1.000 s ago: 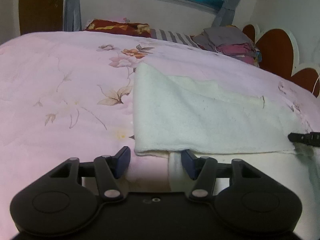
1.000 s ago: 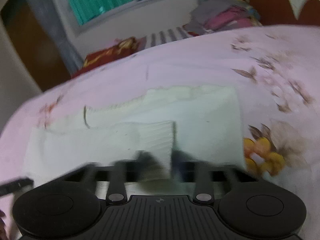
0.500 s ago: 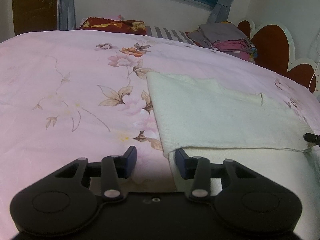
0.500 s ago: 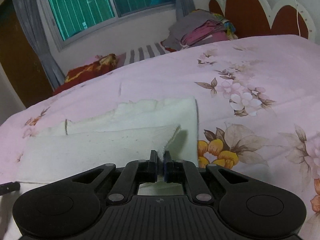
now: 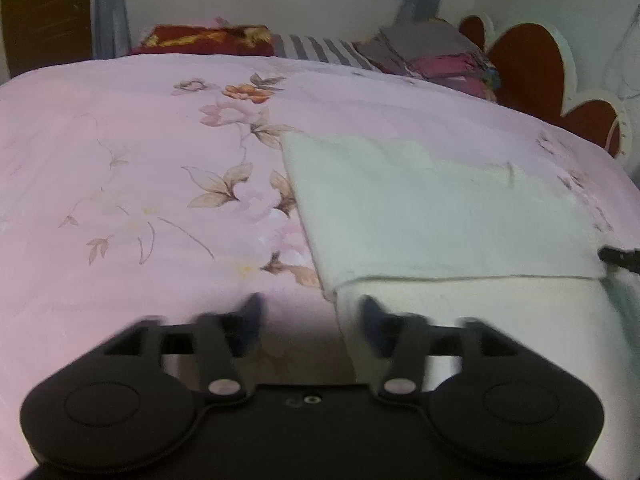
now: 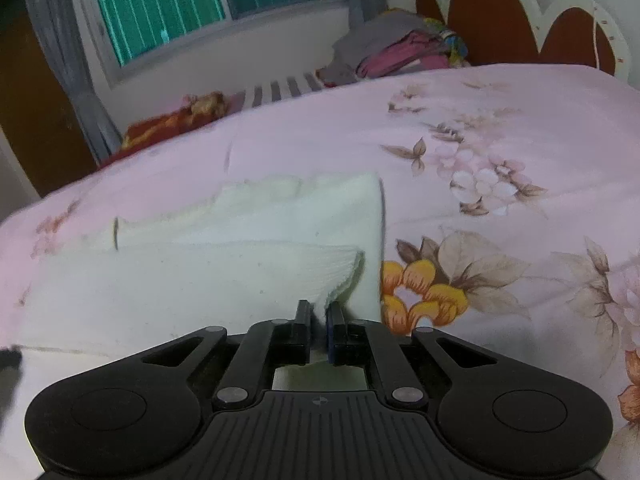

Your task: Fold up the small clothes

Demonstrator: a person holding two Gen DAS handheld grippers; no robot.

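Opening wider, left gripper (image 5: 310, 322) straddles cloth (image 5: 440, 216) edge — right gripper (image 6: 319, 320) pinches corner.

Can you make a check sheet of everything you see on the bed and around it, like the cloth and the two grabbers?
Surface: pink flowered bedspread.
Job's things: cream cloth, partly folded, lying on the bedspread.
Clutter: heap of clothes and a red pillow at the bed's far edge.
Grippers: right gripper shut on a corner of the cloth; left gripper opening, with the cloth's near edge between its jaws but not pinched.
Cables: nothing seen.
Surroundings: window with grey curtains, red headboard, white wall.
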